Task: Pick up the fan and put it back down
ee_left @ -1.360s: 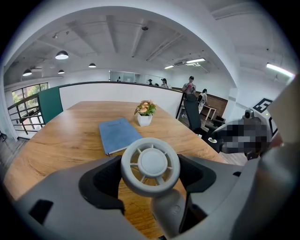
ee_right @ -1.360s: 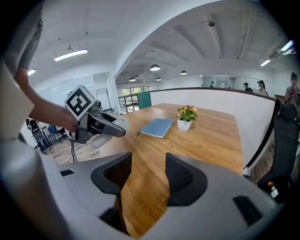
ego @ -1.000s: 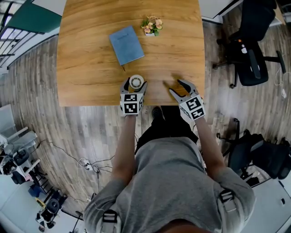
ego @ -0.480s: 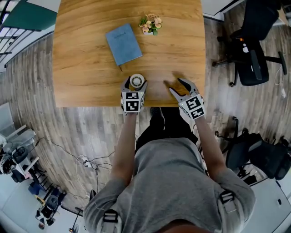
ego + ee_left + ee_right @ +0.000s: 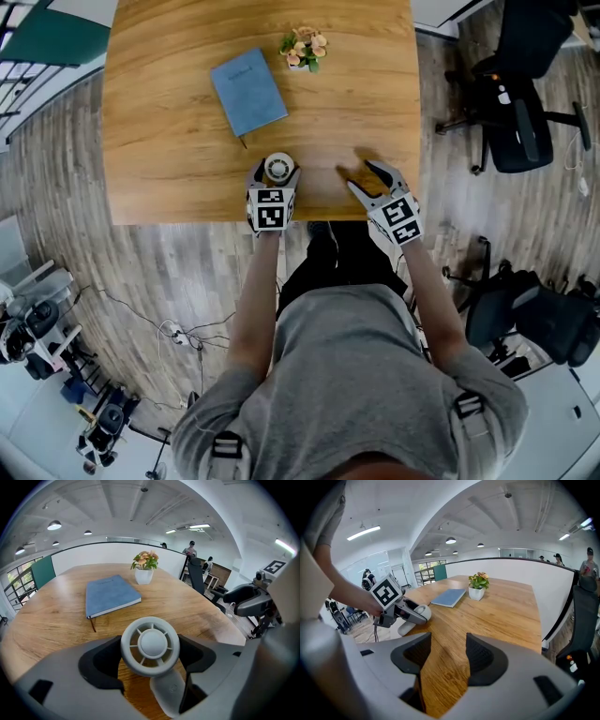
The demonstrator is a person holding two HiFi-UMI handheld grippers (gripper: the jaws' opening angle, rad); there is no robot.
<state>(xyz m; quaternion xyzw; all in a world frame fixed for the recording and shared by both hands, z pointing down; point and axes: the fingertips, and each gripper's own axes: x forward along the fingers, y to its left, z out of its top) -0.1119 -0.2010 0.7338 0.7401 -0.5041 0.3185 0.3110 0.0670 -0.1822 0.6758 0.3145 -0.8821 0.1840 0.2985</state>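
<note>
A small white hand fan [image 5: 279, 167] with a round grille head is near the front edge of the wooden table [image 5: 169, 159]. My left gripper [image 5: 277, 172] is shut on it, one jaw against each side of the head [image 5: 150, 644], with the handle [image 5: 166, 693] hanging below. In the right gripper view the fan [image 5: 410, 619] is low over the table at the left. My right gripper [image 5: 360, 175] stands open over the table to the right of the fan, with only bare wood between its jaws [image 5: 447, 651].
A blue notebook [image 5: 247, 91] lies behind the fan, and a small pot of flowers [image 5: 302, 49] stands further back. A black office chair [image 5: 520, 103] stands to the right of the table. Cables [image 5: 183, 342] lie on the floor at the left.
My left gripper has sunk a little toward the table with the fan still in it. The right gripper has kept its place.
</note>
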